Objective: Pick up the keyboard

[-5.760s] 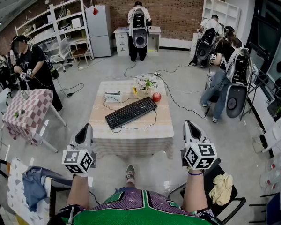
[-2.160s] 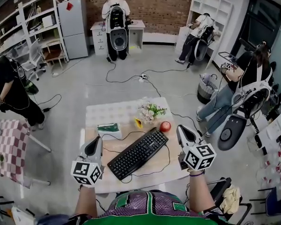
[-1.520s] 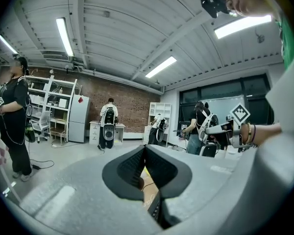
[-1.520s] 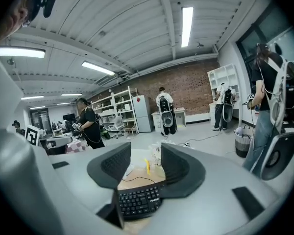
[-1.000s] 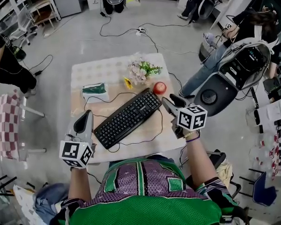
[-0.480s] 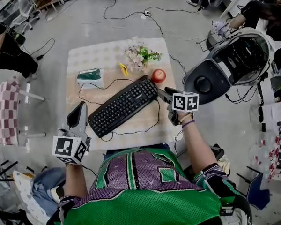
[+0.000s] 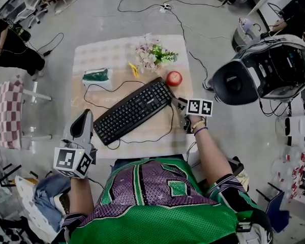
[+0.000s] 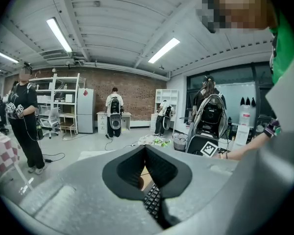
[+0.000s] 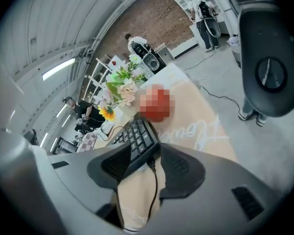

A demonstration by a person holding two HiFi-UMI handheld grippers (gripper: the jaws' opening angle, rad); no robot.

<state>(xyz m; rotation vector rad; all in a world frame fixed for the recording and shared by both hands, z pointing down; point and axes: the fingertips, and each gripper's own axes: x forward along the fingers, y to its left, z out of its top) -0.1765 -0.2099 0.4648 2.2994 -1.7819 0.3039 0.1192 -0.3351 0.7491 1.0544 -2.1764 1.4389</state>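
Black full-size wired kbd (image 7: 133,111) lies flat, keys up, diagonal on table (image 7: 104,52). Left end pts twd front-left corner, right end nr right edge. Its black cable (image 7: 172,121) loops along front edge. Right-end corner sits btw the parted jaws of right gripper (image 7: 179,102).

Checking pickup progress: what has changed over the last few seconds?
The right gripper came down to the right end of the keyboard, its open jaws now straddling that corner; nothing gripped yet. The left gripper stayed shut, off it; keyboard, apple and flowers unmoved.
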